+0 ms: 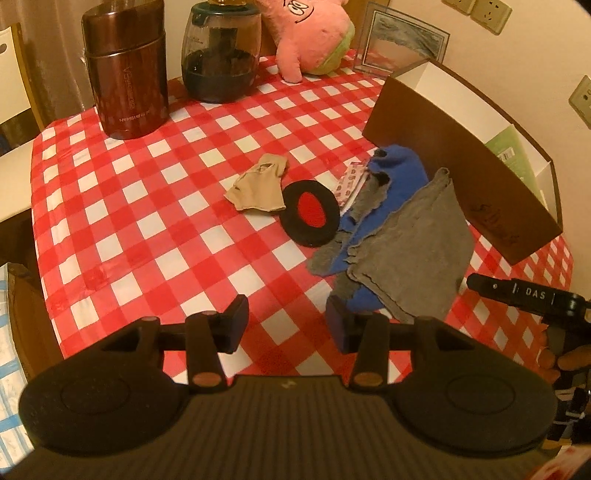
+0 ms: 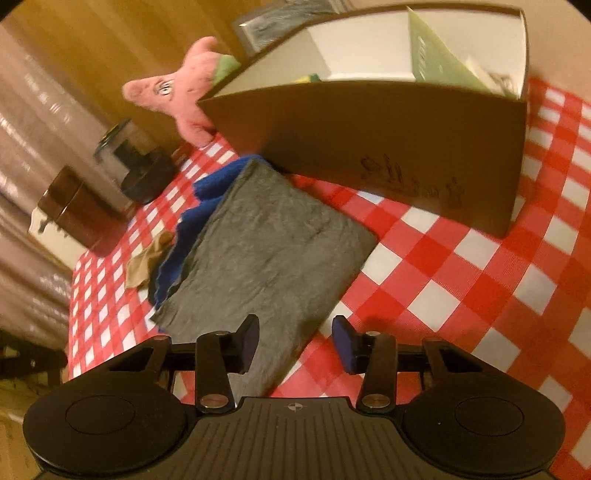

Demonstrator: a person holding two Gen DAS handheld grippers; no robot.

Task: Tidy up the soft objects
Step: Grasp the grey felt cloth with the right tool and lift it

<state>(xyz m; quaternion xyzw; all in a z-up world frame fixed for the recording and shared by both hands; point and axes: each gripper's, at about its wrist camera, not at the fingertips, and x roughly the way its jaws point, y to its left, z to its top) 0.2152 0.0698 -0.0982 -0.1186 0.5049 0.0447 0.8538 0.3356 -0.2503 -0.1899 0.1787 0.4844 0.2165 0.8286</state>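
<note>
A grey cloth [image 1: 410, 254] [image 2: 266, 251] lies folded over a blue cloth [image 1: 399, 173] [image 2: 218, 184] on the red checked tablecloth, beside an open brown box [image 1: 454, 166] [image 2: 369, 147]. A beige sock [image 1: 258, 184] [image 2: 147, 258] and a black oval pad with a red centre [image 1: 309, 213] lie to their left. A pink plush toy [image 1: 314, 33] [image 2: 177, 96] sits at the back. My left gripper [image 1: 286, 321] is open and empty, its right finger beside the cloths' near corner. My right gripper [image 2: 295, 343] is open just above the grey cloth's near edge, pads not touching it.
A brown metal flask [image 1: 125, 81] and a glass jar [image 1: 221, 55] stand at the back left. A framed picture [image 1: 402, 40] leans on the wall. A small patterned card [image 1: 351, 182] lies by the blue cloth. The box holds green paper [image 2: 439, 62]. The table edge [image 1: 37, 206] runs along the left.
</note>
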